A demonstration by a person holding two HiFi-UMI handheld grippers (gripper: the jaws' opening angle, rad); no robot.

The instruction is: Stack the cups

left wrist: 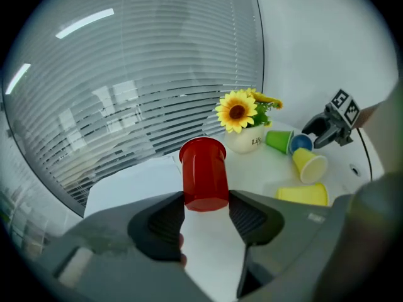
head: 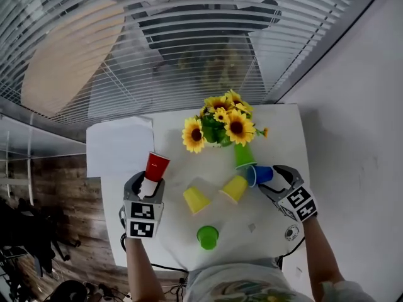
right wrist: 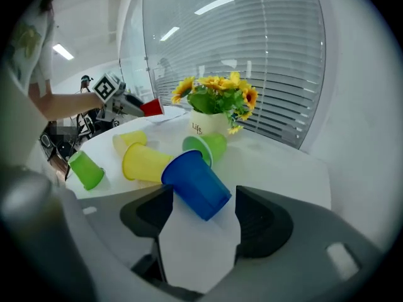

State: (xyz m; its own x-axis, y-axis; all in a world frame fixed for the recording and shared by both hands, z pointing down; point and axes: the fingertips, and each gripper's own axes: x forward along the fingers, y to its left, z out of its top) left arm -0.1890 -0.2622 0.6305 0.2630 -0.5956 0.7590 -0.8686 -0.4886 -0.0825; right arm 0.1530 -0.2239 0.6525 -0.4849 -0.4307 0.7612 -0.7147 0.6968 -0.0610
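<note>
Grip status: my left gripper (left wrist: 206, 209) is clamped on the base of the red cup (left wrist: 204, 172), mouth pointing away from me — held tilted over the left part of the white table (head: 283, 131). My right gripper (right wrist: 203, 214) stands spread wide; the blue cup (right wrist: 195, 182) lies on its side between the jaws, touched by neither pad. Just beyond it lie a green cup (right wrist: 208, 146) and a yellow cup (right wrist: 143, 162), near the sunflower pot (right wrist: 210, 123).

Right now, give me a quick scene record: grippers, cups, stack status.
left gripper: jaws shut on red cup, held off the table
right gripper: jaws open, blue cup lying between them, untouched
yellow cups: two, both on their sides
green cups: one lying by the sunflower pot, one standing alone
stack: none yet
</note>
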